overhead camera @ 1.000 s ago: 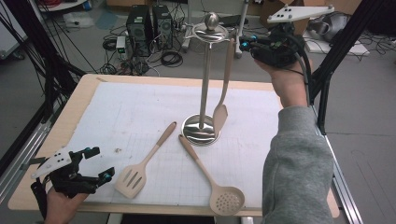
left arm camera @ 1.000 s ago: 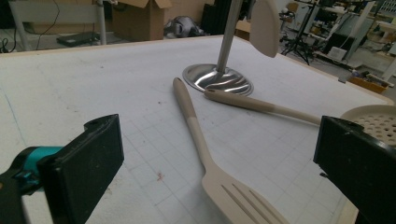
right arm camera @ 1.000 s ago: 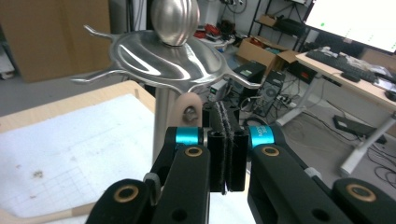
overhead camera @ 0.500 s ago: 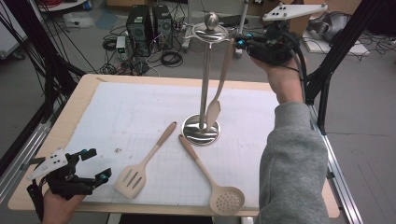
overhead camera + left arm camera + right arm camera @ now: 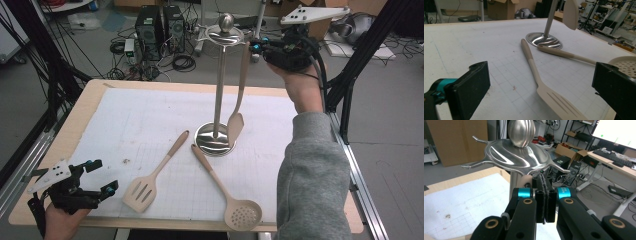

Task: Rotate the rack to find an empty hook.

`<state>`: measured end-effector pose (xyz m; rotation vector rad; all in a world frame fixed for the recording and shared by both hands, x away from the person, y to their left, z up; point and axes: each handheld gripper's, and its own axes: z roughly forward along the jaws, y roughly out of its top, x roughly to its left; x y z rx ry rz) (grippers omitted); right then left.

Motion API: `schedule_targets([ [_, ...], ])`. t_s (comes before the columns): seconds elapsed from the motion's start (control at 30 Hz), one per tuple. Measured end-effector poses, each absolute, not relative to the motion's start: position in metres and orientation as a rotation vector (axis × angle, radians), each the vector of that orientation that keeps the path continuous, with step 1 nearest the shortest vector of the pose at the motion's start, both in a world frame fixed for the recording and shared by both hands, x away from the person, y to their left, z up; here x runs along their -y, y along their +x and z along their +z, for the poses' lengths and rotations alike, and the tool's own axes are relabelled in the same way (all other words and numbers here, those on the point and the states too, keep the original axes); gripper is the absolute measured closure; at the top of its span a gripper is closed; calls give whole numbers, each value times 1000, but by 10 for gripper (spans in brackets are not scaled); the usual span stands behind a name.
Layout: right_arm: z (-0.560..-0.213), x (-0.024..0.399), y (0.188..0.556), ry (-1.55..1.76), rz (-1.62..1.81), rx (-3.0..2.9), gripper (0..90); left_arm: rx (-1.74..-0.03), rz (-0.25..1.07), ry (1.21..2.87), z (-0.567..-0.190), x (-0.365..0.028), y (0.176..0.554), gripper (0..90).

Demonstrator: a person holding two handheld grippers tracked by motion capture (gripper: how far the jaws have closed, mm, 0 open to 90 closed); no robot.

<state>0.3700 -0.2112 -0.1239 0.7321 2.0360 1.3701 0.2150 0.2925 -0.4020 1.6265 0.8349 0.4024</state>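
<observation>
A steel utensil rack (image 5: 218, 90) stands on the white mat, and a beige spatula (image 5: 239, 100) hangs from one of its hooks. My right gripper (image 5: 256, 47) is held high at the rack's top, shut, its tips right by the spatula's handle end (image 5: 525, 180); the pads (image 5: 541, 195) meet with nothing seen between them. On the mat lie a slotted turner (image 5: 150, 182) and a perforated skimmer (image 5: 235, 205). My left gripper (image 5: 102, 177) rests open at the table's near left corner, level with the mat and pointing at the slotted turner (image 5: 554, 97).
The rack's round base (image 5: 215, 140) touches the skimmer's handle tip. The mat (image 5: 140, 125) covers most of the wooden table (image 5: 75, 130). Computers and cables lie on the floor beyond the far edge. Black frame posts (image 5: 350, 85) stand at the right.
The hanging spatula's blade swung in toward the pole, then back out to the right. Both hands have stayed about where they were.
</observation>
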Motion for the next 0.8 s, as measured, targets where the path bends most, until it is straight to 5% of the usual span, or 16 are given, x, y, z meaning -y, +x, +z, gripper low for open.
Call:
schedule_targets([
  [0.8,-125,202,355,716,1364,-2037,900,-835,409,1624,-401,-293,214,20],
])
